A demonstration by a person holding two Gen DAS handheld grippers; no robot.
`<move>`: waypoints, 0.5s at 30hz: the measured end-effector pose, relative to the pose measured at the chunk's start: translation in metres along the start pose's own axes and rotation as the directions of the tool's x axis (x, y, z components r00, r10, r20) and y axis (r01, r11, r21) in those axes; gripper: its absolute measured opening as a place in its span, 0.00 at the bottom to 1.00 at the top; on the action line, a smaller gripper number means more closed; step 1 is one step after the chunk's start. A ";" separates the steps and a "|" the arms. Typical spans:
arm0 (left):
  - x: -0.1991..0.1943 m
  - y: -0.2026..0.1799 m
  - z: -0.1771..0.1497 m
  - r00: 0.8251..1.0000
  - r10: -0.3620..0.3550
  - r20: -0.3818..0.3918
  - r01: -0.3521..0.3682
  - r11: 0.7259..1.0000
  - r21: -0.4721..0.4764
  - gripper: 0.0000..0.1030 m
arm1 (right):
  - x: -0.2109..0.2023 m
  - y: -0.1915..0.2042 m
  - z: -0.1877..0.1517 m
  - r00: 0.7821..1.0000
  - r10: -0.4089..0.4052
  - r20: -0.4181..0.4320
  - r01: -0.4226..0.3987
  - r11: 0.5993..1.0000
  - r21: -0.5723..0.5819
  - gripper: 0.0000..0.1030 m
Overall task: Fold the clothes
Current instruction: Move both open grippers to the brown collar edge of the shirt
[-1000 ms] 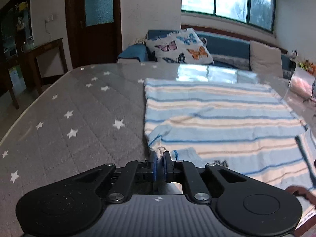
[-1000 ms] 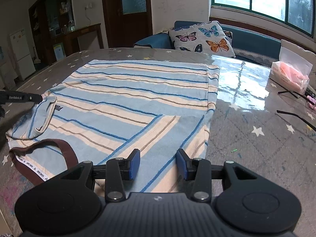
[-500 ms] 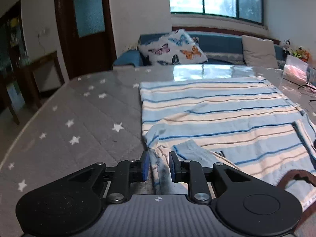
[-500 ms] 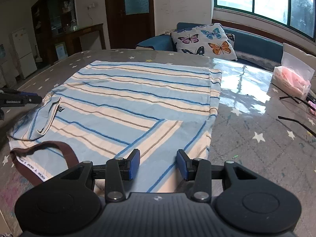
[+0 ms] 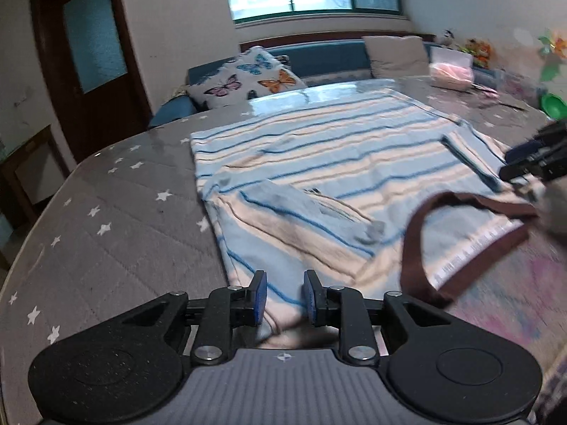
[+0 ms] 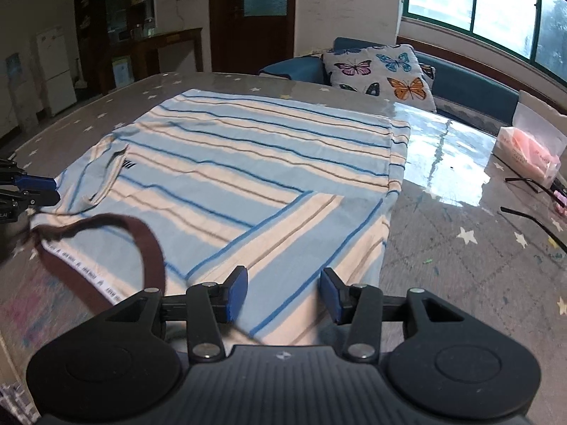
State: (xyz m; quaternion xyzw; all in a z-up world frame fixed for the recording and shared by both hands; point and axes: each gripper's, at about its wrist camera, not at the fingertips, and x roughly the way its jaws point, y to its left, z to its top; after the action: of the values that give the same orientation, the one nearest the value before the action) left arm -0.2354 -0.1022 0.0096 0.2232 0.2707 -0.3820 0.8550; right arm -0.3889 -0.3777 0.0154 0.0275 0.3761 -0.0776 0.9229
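A light-blue and cream striped T-shirt [image 5: 319, 163] [image 6: 248, 163] with a brown collar [image 5: 418, 233] [image 6: 141, 244] lies flat on the grey star-patterned table [image 5: 117, 219]. Both sleeves are folded in over the body. My left gripper [image 5: 281, 297] is open, low over the shirt's near shoulder edge, with cloth between its blue pads but not pinched. My right gripper [image 6: 283, 294] is open wide over the other shoulder, beside the collar. Each gripper shows at the edge of the other's view: the right gripper [image 5: 531, 159] and the left gripper [image 6: 28, 191].
A pink tissue pack [image 6: 528, 141] and dark glasses [image 6: 531, 191] lie on the table to the right of the shirt. A green object [image 5: 553, 104] sits further off. A sofa with a butterfly cushion [image 6: 382, 71] stands behind the table. A dark door [image 5: 88, 63] is at the back.
My left gripper let go of the folded-in left sleeve, opened, and drew back toward the collar end of the shirt. My right gripper stayed open and shifted slightly along the shoulder.
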 end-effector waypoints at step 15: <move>0.030 -0.034 0.027 0.998 -0.065 0.025 0.065 0.998 0.020 0.22 | -0.014 0.007 -0.005 1.000 0.011 0.015 -0.010 1.000 -0.010 0.45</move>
State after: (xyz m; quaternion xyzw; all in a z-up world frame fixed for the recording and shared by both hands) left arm -0.2370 -0.1545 0.0054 0.2175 0.2633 -0.4150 0.8433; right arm -0.4013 -0.3686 0.0215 0.0244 0.3695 -0.0711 0.9262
